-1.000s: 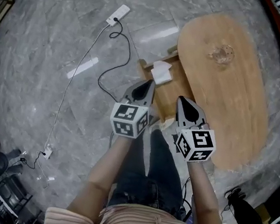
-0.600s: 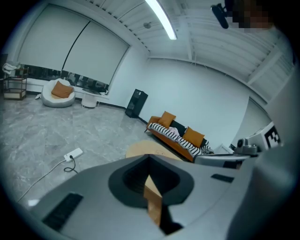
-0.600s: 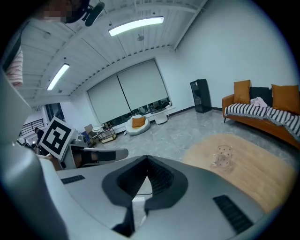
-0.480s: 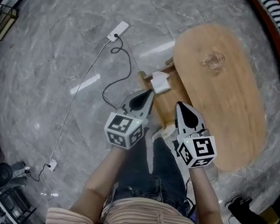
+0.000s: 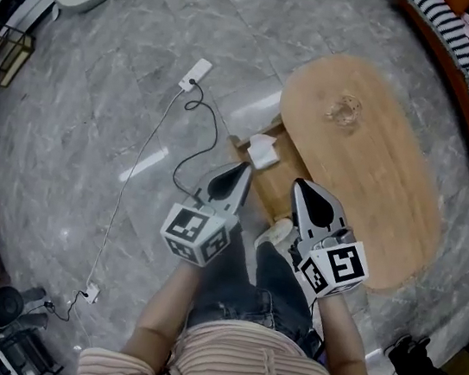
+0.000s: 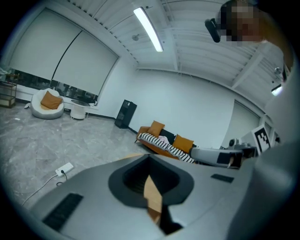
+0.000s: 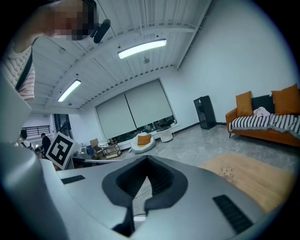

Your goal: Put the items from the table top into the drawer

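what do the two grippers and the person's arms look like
Both the left gripper and right gripper have grey pointed shells with black insides, each carrying a white cube with black square markers. The person wears a pink striped top, forearms uncovered.

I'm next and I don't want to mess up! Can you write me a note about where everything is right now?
Tongs: the left tongs are shut and empty. The right tongs are shut and empty too. Both are held up in front of the person, over the drawer end of the table.
Things: the drawer stands open at the side of the table. A white item lies in it. A small clear thing, maybe glass, sits on the table top.
Done: the white item is in the drawer.
Left: put the small clear thing in the drawer.
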A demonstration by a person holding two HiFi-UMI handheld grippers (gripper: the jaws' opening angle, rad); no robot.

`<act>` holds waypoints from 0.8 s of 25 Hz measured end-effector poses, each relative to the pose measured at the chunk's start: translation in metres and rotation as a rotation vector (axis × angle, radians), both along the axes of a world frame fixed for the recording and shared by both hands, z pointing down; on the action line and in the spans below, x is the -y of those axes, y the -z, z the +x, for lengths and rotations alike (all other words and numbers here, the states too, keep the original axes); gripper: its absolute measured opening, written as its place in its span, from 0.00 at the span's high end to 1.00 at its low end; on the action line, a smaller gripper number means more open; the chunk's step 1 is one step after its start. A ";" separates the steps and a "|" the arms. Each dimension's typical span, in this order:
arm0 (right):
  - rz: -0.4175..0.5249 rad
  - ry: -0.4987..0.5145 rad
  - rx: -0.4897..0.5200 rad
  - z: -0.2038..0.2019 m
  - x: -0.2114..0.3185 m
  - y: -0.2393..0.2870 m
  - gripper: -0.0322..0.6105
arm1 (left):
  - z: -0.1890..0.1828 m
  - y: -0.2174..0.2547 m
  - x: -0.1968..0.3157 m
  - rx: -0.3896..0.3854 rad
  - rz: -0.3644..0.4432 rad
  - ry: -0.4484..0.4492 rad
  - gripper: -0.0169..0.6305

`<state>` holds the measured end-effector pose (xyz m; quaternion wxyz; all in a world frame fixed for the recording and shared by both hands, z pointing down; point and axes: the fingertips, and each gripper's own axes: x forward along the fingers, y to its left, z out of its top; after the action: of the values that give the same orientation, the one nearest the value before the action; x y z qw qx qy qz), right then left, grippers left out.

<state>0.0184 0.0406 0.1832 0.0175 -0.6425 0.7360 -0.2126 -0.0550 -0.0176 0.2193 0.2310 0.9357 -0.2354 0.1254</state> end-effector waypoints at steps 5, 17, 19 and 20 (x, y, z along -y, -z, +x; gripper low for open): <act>0.069 -0.015 -0.015 0.009 -0.011 0.029 0.94 | 0.009 0.031 -0.009 -0.026 0.051 -0.034 0.95; 0.252 -0.047 -0.120 0.024 -0.042 0.099 0.94 | 0.007 0.091 -0.033 -0.043 0.225 -0.049 0.95; 0.281 -0.063 -0.123 0.033 -0.047 0.110 0.94 | 0.008 0.097 -0.032 -0.032 0.243 -0.051 0.95; 0.293 -0.072 -0.126 0.037 -0.050 0.116 0.94 | 0.010 0.100 -0.031 -0.029 0.245 -0.052 0.95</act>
<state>0.0559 0.0909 0.0677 0.0723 -0.6711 0.7353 -0.0617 -0.0451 0.0138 0.1197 0.1152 0.9643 -0.2214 0.0879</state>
